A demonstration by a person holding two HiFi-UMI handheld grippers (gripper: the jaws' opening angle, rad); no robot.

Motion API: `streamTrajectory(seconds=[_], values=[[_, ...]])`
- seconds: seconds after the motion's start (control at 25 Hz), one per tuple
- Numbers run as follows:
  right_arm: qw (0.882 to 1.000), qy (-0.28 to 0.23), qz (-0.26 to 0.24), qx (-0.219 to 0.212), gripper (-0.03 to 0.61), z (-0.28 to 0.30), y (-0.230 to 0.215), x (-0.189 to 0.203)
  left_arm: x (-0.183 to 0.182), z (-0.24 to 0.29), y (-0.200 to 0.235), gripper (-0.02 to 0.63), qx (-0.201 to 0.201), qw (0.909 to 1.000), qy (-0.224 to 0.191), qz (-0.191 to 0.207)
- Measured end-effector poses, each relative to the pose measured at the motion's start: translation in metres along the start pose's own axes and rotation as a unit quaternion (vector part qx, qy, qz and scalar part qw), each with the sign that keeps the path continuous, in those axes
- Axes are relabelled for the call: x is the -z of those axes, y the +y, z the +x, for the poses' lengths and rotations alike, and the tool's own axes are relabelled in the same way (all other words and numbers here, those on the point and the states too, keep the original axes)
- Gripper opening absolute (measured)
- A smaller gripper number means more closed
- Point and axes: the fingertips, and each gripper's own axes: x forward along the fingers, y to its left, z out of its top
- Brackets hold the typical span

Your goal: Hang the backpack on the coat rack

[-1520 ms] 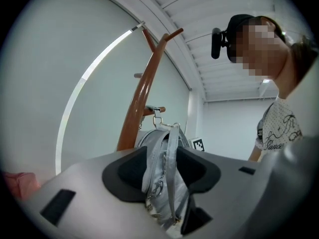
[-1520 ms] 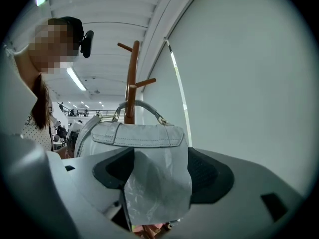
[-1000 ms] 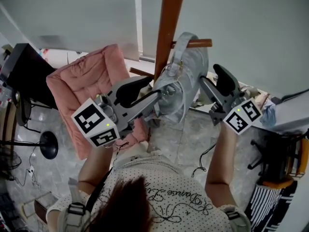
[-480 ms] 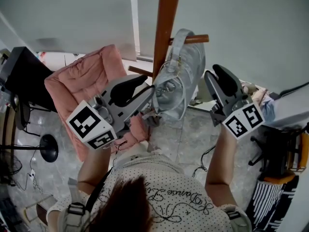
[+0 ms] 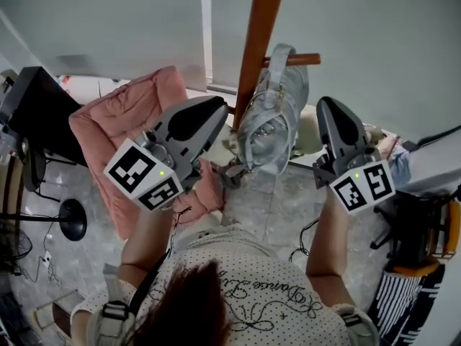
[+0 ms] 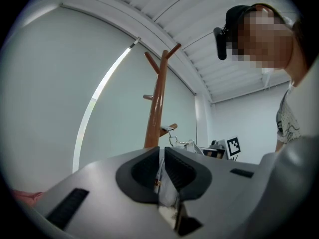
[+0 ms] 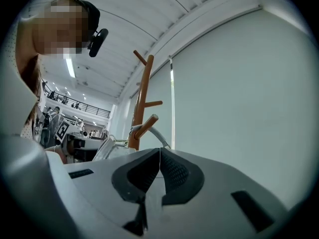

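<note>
Both tongs are closed. The right tongs [image 7: 159, 152] have their pads pressed flat together. The left tongs [image 6: 162, 153] leave only a hairline slit, and a pale sliver seen through it is too thin to name.

In the head view the left tongs [image 5: 218, 107] lie just left of the coat rack [image 5: 258, 42], clear of the backpack [image 5: 272, 125]. A pink padded chair [image 5: 122, 117] crowds them from the left and below. The right tongs [image 5: 325, 105] stand a little apart from the backpack on its right, with open floor [image 5: 277, 200] under the gap. A pale blind [image 5: 108, 20] closes off the space behind the rack.

The rack's top and foot are cut off in the head view. In both gripper views the tongs' own grey bodies cover most of the backpack, leaving only its top and some metal rings in sight. Dangling straps at its lower left are hard to sort out.

The backpack is light grey with a slight sheen. It hangs by its top loop [image 5: 282, 52] from a short peg [image 5: 306, 60] on the rack's right side, its body against the pole.
</note>
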Motion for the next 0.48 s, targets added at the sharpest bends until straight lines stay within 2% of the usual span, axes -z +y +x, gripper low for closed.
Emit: streamTrajectory(seconds=[0.28, 0.48], values=[[0.999, -0.001, -0.025, 0.033, 0.012, -0.008, 0.021, 0.003, 0.015, 0.005, 0.012, 0.02, -0.046, 0.9974, 0.02, 0.052], [0.998, 0.004, -0.033, 0.05, 0.012, -0.011, 0.027, 0.009, 0.025, 0.005, 0.017, 0.021, -0.058, 0.9967, 0.027, 0.051]])
